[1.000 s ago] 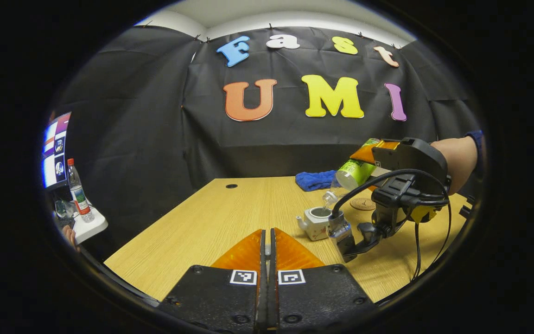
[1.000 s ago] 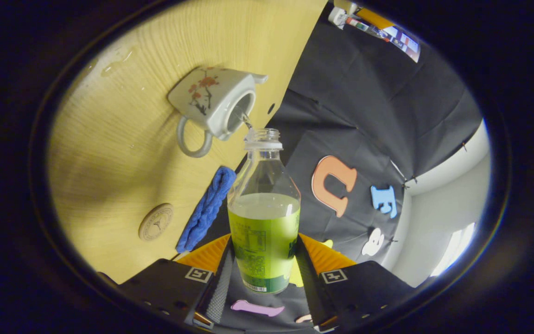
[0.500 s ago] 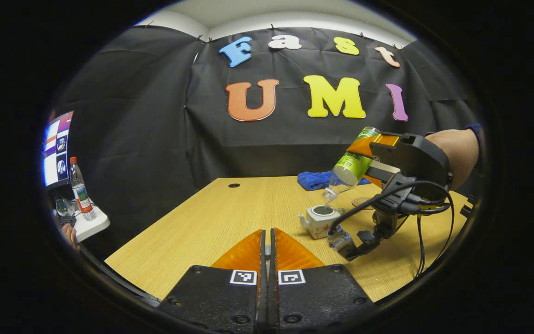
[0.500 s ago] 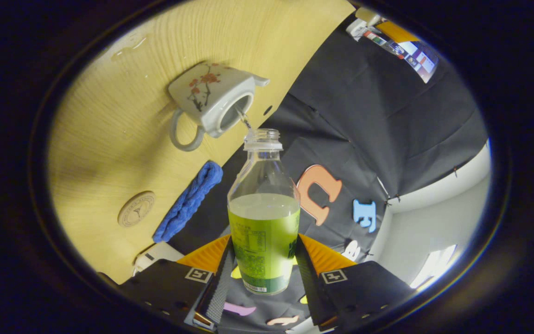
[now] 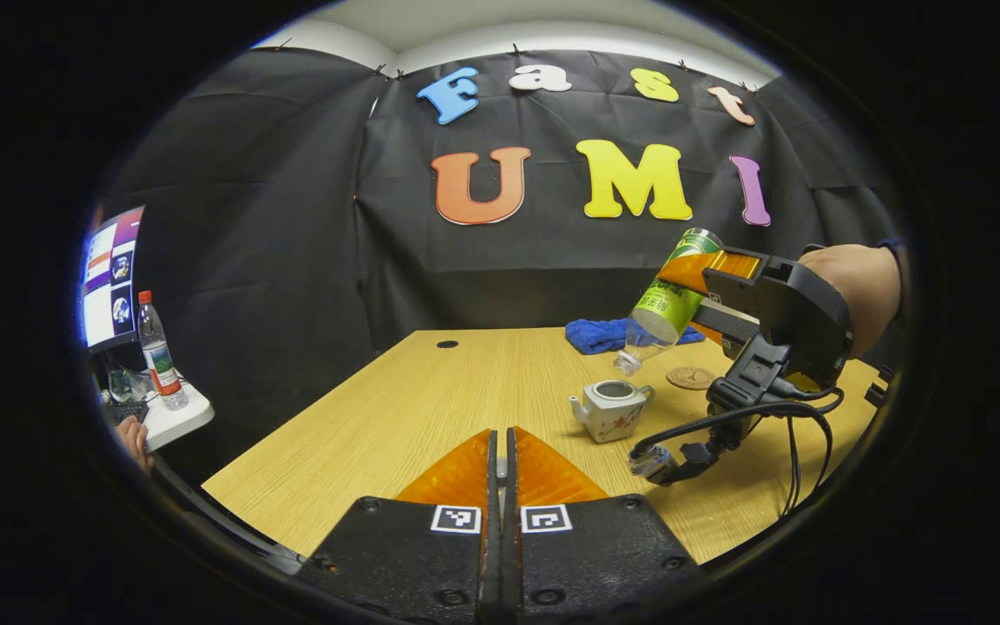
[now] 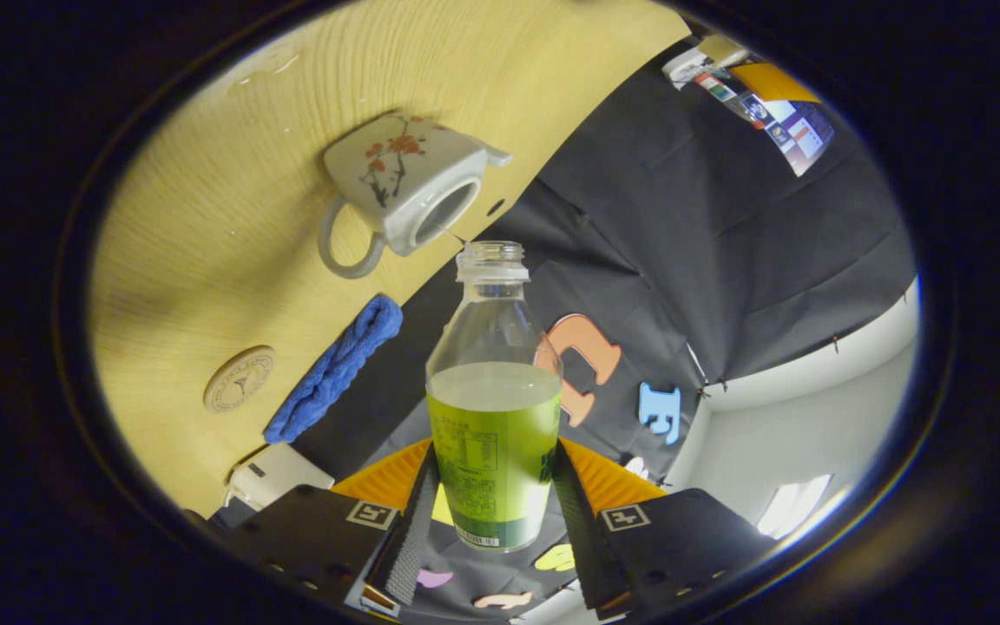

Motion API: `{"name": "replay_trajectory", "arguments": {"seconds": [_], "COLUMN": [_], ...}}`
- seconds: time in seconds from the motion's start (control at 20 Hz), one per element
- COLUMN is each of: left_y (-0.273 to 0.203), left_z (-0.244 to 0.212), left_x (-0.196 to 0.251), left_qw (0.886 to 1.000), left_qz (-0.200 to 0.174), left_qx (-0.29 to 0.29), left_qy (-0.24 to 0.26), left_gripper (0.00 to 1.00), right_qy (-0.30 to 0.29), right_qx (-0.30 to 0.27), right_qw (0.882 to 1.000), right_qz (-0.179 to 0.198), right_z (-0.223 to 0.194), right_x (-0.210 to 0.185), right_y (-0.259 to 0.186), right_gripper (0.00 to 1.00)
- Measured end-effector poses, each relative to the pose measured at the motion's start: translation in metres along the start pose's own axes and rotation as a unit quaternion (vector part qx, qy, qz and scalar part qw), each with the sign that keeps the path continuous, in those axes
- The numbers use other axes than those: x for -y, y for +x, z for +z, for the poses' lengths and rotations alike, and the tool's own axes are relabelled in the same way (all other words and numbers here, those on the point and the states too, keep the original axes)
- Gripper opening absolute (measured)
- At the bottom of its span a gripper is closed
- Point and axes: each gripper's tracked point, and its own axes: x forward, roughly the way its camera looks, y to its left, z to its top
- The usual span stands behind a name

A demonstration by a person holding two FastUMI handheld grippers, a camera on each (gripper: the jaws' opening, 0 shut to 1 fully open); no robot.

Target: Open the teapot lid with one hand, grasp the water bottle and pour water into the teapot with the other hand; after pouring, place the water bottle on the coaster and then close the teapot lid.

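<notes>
A white teapot (image 5: 611, 410) with a red flower print (image 6: 400, 191) stands lidless on the wooden table (image 5: 430, 408). My right gripper (image 6: 494, 486) is shut on a clear bottle (image 6: 494, 417) with a green label. In the left gripper view the bottle (image 5: 669, 299) tilts mouth down, just above and right of the pot's opening. The right gripper (image 5: 698, 293) holds it by the base end. A thin trickle runs from the mouth toward the opening. My left gripper (image 5: 500, 473) is shut near the table's front edge, with a small pale piece, apparently the lid's knob, pinched between its tips.
A round coaster (image 5: 690, 378) lies right of the teapot and a blue cloth (image 5: 613, 334) behind it. Cables (image 5: 726, 425) dangle from the right gripper. Far left, a side table (image 5: 172, 415) carries a red-capped bottle (image 5: 160, 351) under a monitor (image 5: 109, 273).
The right gripper has risen and tipped the bottle back toward upright. Its mouth has lifted away from the teapot and the stream has thinned. The left gripper stays put.
</notes>
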Motion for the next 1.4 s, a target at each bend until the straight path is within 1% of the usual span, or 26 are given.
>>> {"name": "replay_trajectory", "arguments": {"seconds": [0.15, 0.2, 0.25, 0.4, 0.45, 0.5, 0.55, 0.65, 0.75, 0.8, 0.85, 0.9, 1.05, 1.1, 1.2, 1.25, 1.3, 1.35, 1.4], "left_y": [0.000, 0.000, 0.000, -0.001, 0.000, 0.001, 0.002, 0.003, 0.004, 0.005, 0.006, 0.007, 0.012, 0.014, 0.019, 0.022, 0.023, 0.026, 0.028], "left_z": [0.001, 0.001, 0.002, 0.003, 0.003, 0.004, 0.005, 0.008, 0.008, 0.007, 0.007, 0.008, 0.007, 0.007, 0.011, 0.013, 0.014, 0.015, 0.015], "left_x": [0.002, 0.002, 0.003, 0.006, 0.007, 0.009, 0.010, 0.017, 0.025, 0.030, 0.035, 0.038, 0.049, 0.051, 0.056, 0.059, 0.062, 0.064, 0.065], "left_qw": [1.000, 1.000, 1.000, 1.000, 1.000, 1.000, 1.000, 1.000, 1.000, 1.000, 1.000, 1.000, 1.000, 1.000, 1.000, 1.000, 0.999, 0.999, 0.999], "left_qz": [-0.002, -0.002, -0.002, -0.001, 0.000, 0.002, 0.003, 0.001, 0.002, -0.001, -0.004, -0.005, -0.005, -0.005, -0.004, -0.005, -0.005, -0.005, -0.002], "left_qx": [-0.001, -0.002, -0.001, -0.004, -0.006, -0.007, -0.008, -0.010, -0.015, -0.018, -0.019, -0.021, -0.028, -0.030, -0.031, -0.031, -0.031, -0.032, -0.035], "left_qy": [0.002, 0.003, 0.005, 0.007, 0.008, 0.009, 0.010, 0.012, 0.008, 0.006, 0.005, 0.003, 0.002, 0.002, -0.002, -0.005, -0.009, -0.013, -0.015], "left_gripper": [0.03, 0.03, 0.03, 0.03, 0.03, 0.03, 0.03, 0.03, 0.03, 0.03, 0.03, 0.03, 0.03, 0.03, 0.03, 0.03, 0.03, 0.03, 0.03], "right_qy": [0.006, 0.012, 0.023, 0.089, 0.119, 0.154, 0.190, 0.259, 0.305, 0.337, 0.372, 0.410, 0.516, 0.544, 0.595, 0.617, 0.641, 0.666, 0.693], "right_qx": [0.000, -0.003, -0.008, -0.019, -0.023, -0.025, -0.028, -0.034, -0.035, -0.036, -0.035, -0.037, -0.044, -0.047, -0.056, -0.060, -0.071, -0.081, -0.091], "right_qw": [1.000, 1.000, 1.000, 0.996, 0.993, 0.988, 0.981, 0.965, 0.952, 0.941, 0.927, 0.911, 0.854, 0.837, 0.801, 0.783, 0.763, 0.739, 0.712], "right_qz": [-0.003, -0.007, -0.009, -0.010, -0.004, 0.008, 0.015, 0.025, 0.014, 0.014, 0.019, 0.028, 0.043, 0.041, 0.039, 0.050, 0.055, 0.059, 0.062], "right_z": [-0.001, -0.002, -0.004, -0.010, -0.011, -0.010, -0.012, -0.015, -0.020, -0.024, -0.027, -0.030, -0.041, -0.044, -0.057, -0.060, -0.064, -0.069, -0.073], "right_x": [0.001, 0.000, -0.002, -0.015, -0.022, -0.031, -0.038, -0.045, -0.039, -0.043, -0.046, -0.050, -0.059, -0.061, -0.068, -0.075, -0.083, -0.089, -0.095], "right_y": [0.000, -0.001, -0.003, -0.002, 0.000, 0.000, 0.001, -0.003, -0.006, -0.006, -0.006, -0.008, -0.013, -0.018, -0.020, -0.020, -0.021, -0.021, -0.024], "right_gripper": [0.71, 0.70, 0.71, 0.70, 0.72, 0.70, 0.72, 0.72, 0.72, 0.72, 0.70, 0.72, 0.72, 0.70, 0.70, 0.70, 0.72, 0.72, 0.70]}}
